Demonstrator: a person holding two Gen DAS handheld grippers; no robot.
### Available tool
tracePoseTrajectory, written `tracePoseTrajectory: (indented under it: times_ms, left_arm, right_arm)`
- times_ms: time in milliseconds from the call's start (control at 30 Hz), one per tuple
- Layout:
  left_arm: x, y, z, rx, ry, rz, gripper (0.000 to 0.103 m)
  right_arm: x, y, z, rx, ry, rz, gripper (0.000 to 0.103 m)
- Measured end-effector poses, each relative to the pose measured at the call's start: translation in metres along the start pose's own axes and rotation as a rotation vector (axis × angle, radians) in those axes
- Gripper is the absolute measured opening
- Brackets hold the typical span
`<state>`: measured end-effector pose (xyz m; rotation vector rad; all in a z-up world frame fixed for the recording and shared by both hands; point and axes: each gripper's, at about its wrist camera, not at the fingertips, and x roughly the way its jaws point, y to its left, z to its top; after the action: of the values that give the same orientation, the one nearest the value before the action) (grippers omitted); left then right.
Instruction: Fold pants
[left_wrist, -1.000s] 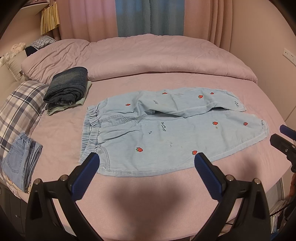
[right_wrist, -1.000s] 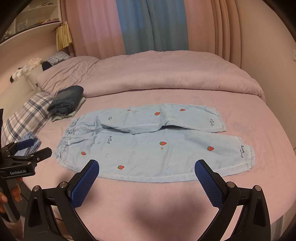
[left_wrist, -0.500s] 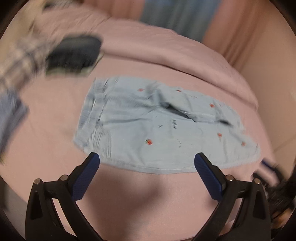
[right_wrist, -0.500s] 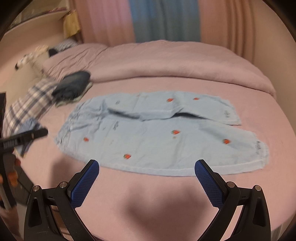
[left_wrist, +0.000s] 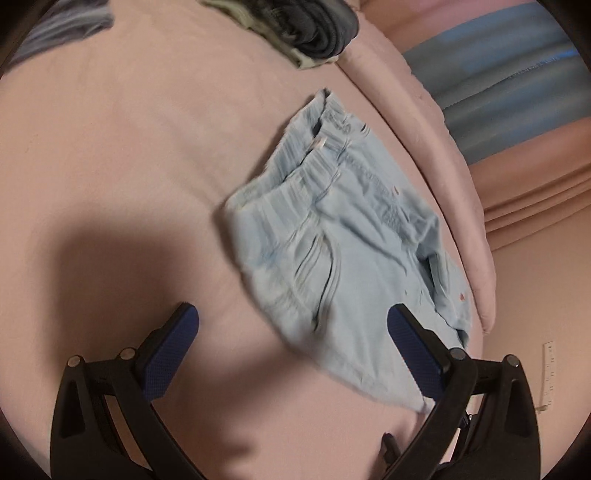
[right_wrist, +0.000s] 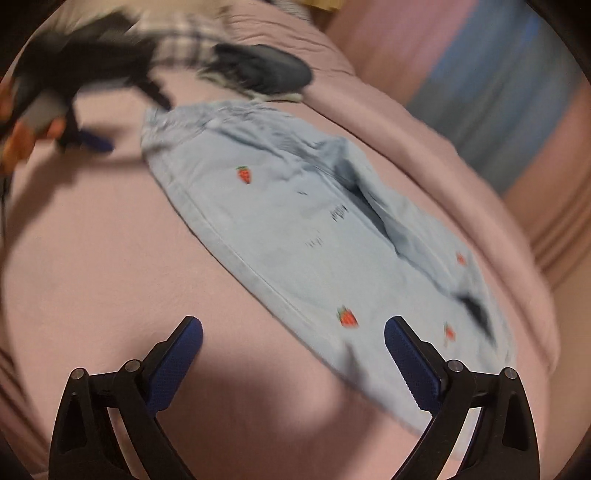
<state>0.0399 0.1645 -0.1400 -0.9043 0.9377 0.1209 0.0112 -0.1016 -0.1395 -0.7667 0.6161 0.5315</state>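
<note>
Light blue pants with red strawberries lie flat on the pink bed sheet, one leg folded over. The elastic waistband shows in the left wrist view. My left gripper is open, low over the waistband end, with the near corner of the pants below its fingers. My right gripper stands wide with its jaws closing a little; the near edge of the leg lies below and between the fingers, and neither pad touches it. The left gripper also appears blurred at the upper left of the right wrist view, held by a hand.
A stack of folded dark jeans sits beyond the waistband. A rolled pink duvet borders the far side of the pants. A plaid pillow and another folded blue garment lie at the bed's head. Curtains hang behind.
Both grippers have come down toward the bed and rolled, so the scene looks tilted. The left now hangs over the waistband end, the right over the leg's near edge. The pants have not moved.
</note>
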Motion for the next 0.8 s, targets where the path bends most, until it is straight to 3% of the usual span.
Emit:
tracePoseTrajectory:
  times_ms: [100, 133, 167, 200, 233, 300, 367, 433, 600, 800]
  left_arm:
    - [0.012, -0.009, 0.011, 0.005, -0.024, 0.016, 0.1]
    - [0.017, -0.01, 0.016, 0.011, -0.036, 0.029, 0.093]
    - [0.02, -0.006, 0.022, 0.021, -0.05, 0.039, 0.086]
    - [0.023, -0.009, 0.027, 0.031, -0.051, 0.053, 0.061]
    - [0.026, -0.008, 0.031, 0.031, -0.042, 0.077, 0.038]
    - [0.027, 0.01, 0.033, -0.002, -0.022, 0.061, 0.03]
    - [0.024, 0.013, 0.036, -0.009, -0.018, 0.041, 0.026]
    - [0.016, 0.017, 0.029, 0.03, -0.036, 0.042, 0.023]
    - [-0.006, 0.012, 0.033, 0.048, -0.076, 0.015, 0.02]
    - [-0.026, 0.025, 0.044, 0.073, -0.112, 0.091, 0.021]
  right_arm:
    - [0.006, 0.005, 0.01, -0.048, -0.042, -0.026, 0.092]
    - [0.008, 0.006, 0.013, -0.057, -0.048, -0.036, 0.091]
    - [0.012, 0.009, 0.018, -0.067, -0.052, -0.042, 0.082]
    - [0.016, 0.011, 0.021, -0.082, -0.044, -0.044, 0.069]
    - [0.02, 0.012, 0.024, -0.093, -0.031, -0.039, 0.063]
    - [0.022, 0.014, 0.029, -0.096, -0.012, -0.01, 0.032]
    - [0.021, 0.021, 0.035, -0.112, 0.011, 0.006, 0.016]
    - [0.016, 0.028, 0.037, -0.133, 0.027, -0.005, 0.012]
    - [0.003, 0.016, 0.051, -0.004, 0.041, 0.081, 0.008]
    - [-0.014, 0.04, 0.058, 0.013, 0.025, 0.229, 0.008]
